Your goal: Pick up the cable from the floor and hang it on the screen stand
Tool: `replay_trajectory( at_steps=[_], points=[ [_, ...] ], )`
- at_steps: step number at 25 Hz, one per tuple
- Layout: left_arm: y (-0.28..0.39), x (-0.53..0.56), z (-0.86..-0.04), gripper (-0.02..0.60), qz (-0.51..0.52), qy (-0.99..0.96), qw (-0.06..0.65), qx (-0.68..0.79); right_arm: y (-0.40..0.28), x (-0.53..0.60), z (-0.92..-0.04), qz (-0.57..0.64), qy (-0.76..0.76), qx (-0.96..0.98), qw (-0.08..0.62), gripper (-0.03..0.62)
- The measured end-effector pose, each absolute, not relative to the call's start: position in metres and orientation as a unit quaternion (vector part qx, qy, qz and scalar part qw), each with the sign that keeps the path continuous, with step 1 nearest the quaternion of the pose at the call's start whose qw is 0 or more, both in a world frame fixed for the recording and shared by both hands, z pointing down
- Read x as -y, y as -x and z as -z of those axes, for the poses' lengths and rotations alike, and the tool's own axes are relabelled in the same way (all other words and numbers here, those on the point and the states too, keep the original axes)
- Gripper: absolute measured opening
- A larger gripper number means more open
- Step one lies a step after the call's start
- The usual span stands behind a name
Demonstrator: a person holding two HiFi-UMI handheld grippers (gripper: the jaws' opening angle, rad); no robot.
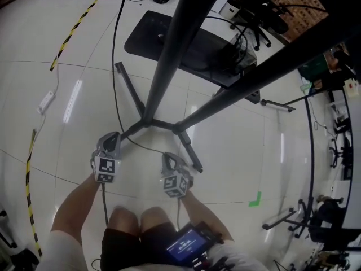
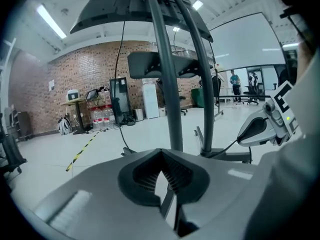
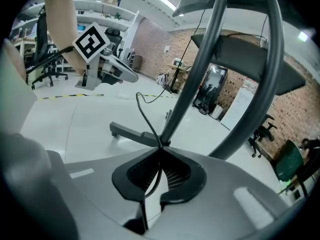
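Note:
The screen stand [image 1: 169, 55] is a set of black poles rising from spread legs [image 1: 148, 121] on the white floor. A thin black cable [image 1: 116, 66] runs down the floor past the legs and curves to my right gripper [image 1: 169, 157]. In the right gripper view the cable [image 3: 145, 117] passes between the jaws of my right gripper [image 3: 161, 149], which is shut on it. My left gripper [image 1: 113, 136] hovers just left of the stand's legs. In its own view the left gripper [image 2: 161, 151] is shut with nothing between the jaws, low in front of the stand's poles [image 2: 167, 84].
A black base plate [image 1: 169, 38] lies behind the stand. A white power strip [image 1: 46, 99] and yellow-black tape [image 1: 72, 29] are on the floor at left. A green tape mark [image 1: 256, 199] sits at right. Office chairs and other stands [image 1: 282, 219] line the right side.

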State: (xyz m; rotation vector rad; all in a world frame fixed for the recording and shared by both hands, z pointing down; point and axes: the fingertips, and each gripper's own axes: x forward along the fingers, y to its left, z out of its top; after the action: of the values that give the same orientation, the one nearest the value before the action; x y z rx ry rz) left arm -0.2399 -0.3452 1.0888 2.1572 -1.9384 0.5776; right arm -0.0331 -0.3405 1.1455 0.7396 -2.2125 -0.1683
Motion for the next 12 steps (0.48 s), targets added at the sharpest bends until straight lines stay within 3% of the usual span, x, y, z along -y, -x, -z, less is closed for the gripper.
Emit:
replay_trajectory(
  at_steps=[12],
  points=[
    [0.264,0.288,-0.824,0.002,-0.186,-0.709,0.107,0.672,0.071,0.327,-0.828,0.109,-0.288,0.882,0.356,0.032]
  ],
)
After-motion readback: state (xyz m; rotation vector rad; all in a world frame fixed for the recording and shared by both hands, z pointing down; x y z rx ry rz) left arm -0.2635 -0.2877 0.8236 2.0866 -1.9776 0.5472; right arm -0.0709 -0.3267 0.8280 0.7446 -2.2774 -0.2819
